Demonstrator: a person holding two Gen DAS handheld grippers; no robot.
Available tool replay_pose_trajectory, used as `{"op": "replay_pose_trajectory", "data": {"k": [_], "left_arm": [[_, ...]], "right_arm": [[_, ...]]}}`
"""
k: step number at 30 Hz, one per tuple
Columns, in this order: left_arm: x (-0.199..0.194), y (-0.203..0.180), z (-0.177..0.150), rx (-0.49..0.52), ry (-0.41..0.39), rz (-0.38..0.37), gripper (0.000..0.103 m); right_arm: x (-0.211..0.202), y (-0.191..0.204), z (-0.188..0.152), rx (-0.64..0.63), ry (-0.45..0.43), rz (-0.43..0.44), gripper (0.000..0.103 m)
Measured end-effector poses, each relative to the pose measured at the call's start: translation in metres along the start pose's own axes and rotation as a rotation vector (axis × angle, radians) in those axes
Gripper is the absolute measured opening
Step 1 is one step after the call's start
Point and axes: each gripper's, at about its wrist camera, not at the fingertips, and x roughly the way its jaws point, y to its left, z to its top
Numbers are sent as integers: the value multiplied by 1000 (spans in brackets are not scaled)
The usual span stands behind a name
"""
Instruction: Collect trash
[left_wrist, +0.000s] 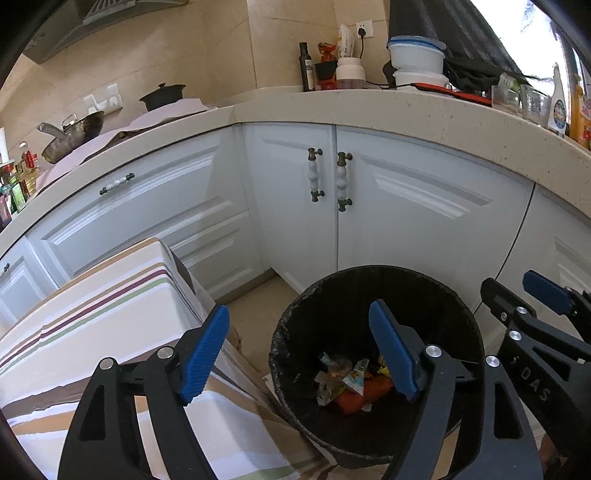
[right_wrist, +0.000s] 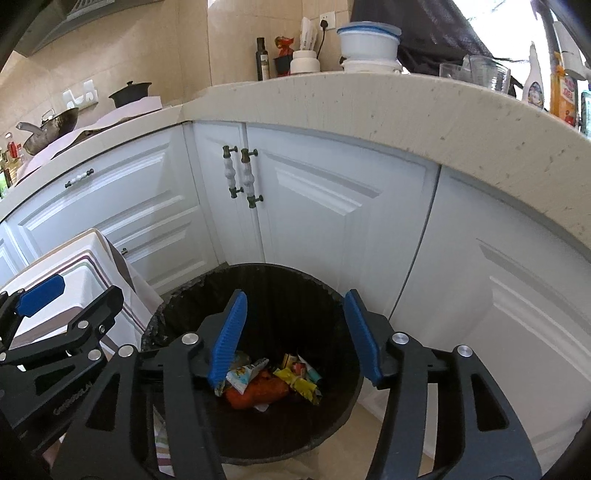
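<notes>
A black trash bin lined with a black bag stands on the floor by the white corner cabinets. At its bottom lies a heap of wrappers, orange, yellow and clear. My left gripper hangs over the bin's left rim, open, nothing between its blue pads. My right gripper is above the bin's mouth, also open and empty. Each gripper shows at the edge of the other's view: the right gripper to the right and the left gripper to the left.
A striped cloth-covered box stands close to the left of the bin. White cabinet doors rise behind it under a speckled countertop crowded with bottles, tubs, glasses, a wok and a pot.
</notes>
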Motion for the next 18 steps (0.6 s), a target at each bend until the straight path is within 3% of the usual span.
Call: {"op": "replay_pose_trajectory", "data": {"k": [8, 13, 18], "left_arm": [[-25, 8, 0, 3, -39, 4, 81], [-49, 15, -5, 11, -73, 24, 84], [-73, 23, -13, 14, -98, 40, 84]], "right_arm": [[-28, 3, 2, -3, -38, -9, 63], [-49, 5, 1, 0, -68, -15, 76], [-76, 7, -4, -1, -98, -17, 79]]}}
